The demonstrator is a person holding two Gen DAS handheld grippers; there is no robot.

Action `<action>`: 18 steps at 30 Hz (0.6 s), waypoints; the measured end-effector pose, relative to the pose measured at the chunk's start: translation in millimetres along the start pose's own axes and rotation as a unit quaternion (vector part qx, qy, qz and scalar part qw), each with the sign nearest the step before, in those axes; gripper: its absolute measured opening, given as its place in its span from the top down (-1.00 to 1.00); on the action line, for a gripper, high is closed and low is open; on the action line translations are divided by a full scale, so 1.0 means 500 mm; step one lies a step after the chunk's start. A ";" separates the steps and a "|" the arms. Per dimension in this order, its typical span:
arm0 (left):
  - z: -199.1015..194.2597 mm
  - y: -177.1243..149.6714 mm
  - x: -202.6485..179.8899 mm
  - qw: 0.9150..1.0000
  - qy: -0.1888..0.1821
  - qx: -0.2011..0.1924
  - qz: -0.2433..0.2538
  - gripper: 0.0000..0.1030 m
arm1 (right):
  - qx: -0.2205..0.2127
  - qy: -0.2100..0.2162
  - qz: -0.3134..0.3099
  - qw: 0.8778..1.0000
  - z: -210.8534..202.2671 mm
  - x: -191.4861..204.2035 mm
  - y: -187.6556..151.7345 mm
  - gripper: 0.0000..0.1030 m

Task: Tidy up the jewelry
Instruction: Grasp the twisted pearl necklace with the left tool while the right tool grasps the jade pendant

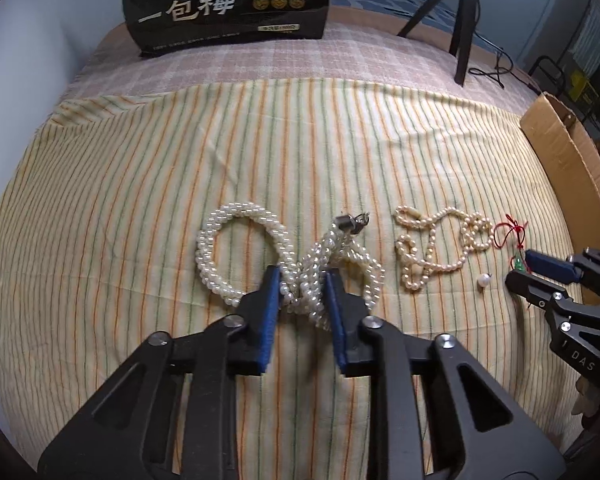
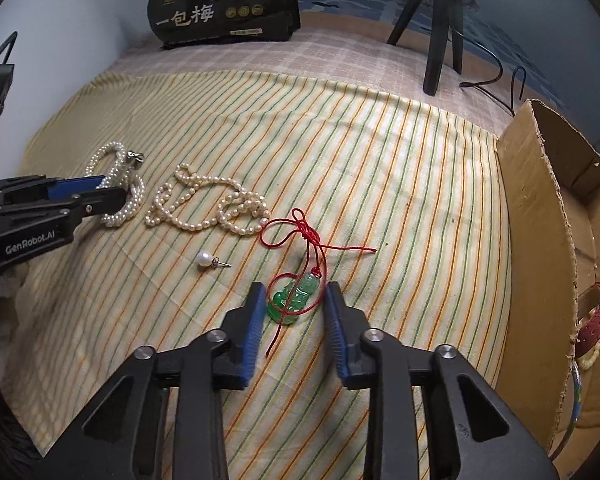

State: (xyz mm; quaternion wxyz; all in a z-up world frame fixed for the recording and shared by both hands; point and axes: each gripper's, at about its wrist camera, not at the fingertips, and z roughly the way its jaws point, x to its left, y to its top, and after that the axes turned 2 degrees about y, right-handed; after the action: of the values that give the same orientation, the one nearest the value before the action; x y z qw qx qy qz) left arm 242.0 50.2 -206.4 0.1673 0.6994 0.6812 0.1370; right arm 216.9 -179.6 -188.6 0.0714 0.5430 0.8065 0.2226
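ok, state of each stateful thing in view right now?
left gripper: jaws astride the thick pearl rope, which lies on the cloth
right gripper: jaws flanking the jade pendant, contact unclear
thin pearl strand: lying loose
pearl earring: untouched
cardboard box: open

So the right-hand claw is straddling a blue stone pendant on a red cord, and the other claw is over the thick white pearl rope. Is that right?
Not quite: the carved stone pendant between the right gripper's blue pads is green, not blue, as the right wrist view shows. Its cord is red, and the left gripper does straddle the thick white pearl rope.
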 end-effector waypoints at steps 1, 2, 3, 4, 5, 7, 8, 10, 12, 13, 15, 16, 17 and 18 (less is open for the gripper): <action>-0.001 0.001 0.005 1.000 -0.005 0.000 -0.007 0.64 | -0.002 0.002 0.001 1.000 -0.002 -0.002 -0.001 0.66; -0.002 0.001 0.009 1.000 -0.008 0.000 -0.012 0.66 | -0.003 0.004 0.002 1.000 -0.004 -0.004 -0.002 0.66; -0.004 0.002 0.012 1.000 -0.012 0.001 -0.017 0.66 | -0.004 0.007 0.004 1.000 -0.004 -0.005 -0.002 0.66; -0.006 0.002 0.016 1.000 -0.017 0.001 -0.023 0.68 | -0.005 0.010 0.005 1.000 -0.001 -0.005 0.000 0.66; -0.010 0.003 0.020 0.999 -0.021 0.000 -0.029 0.72 | -0.006 0.011 0.006 1.000 -0.003 -0.007 -0.002 0.66; -0.020 0.006 0.027 0.999 -0.030 -0.003 -0.039 0.80 | -0.009 0.012 0.007 1.000 -0.008 -0.008 -0.004 0.66; -0.026 0.008 0.029 0.998 -0.034 -0.006 -0.043 0.89 | -0.012 0.012 0.007 1.000 -0.012 -0.009 -0.005 0.66; -0.046 0.014 0.035 0.998 -0.039 -0.017 -0.051 0.89 | -0.017 0.012 0.007 1.000 -0.020 -0.010 -0.006 0.66; -0.061 0.020 0.036 0.997 -0.044 -0.025 -0.055 0.89 | -0.022 0.013 0.008 1.000 -0.030 -0.012 -0.008 0.66; -0.070 0.022 0.037 0.997 -0.048 -0.029 -0.057 0.89 | -0.025 0.013 0.009 1.000 -0.036 -0.013 -0.009 0.66; -0.080 0.025 0.037 0.996 -0.053 -0.034 -0.060 0.89 | -0.032 0.014 0.010 0.999 -0.045 -0.013 -0.010 0.66; -0.084 0.025 0.036 0.996 -0.055 -0.036 -0.062 0.89 | -0.036 0.014 0.012 0.999 -0.052 -0.013 -0.010 0.66; -0.088 0.026 0.036 0.996 -0.056 -0.037 -0.062 0.89 | -0.041 0.016 0.013 0.999 -0.059 -0.013 -0.010 0.66; -0.093 0.026 0.034 0.996 -0.055 -0.040 -0.060 0.89 | -0.045 0.017 0.014 0.999 -0.064 -0.012 -0.010 0.66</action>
State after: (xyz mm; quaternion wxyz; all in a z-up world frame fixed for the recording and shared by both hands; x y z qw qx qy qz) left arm 234.7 69.1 -159.5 0.2403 0.6568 0.7055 0.1148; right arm 203.5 -195.6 -163.0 0.0788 0.5463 0.7894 0.2685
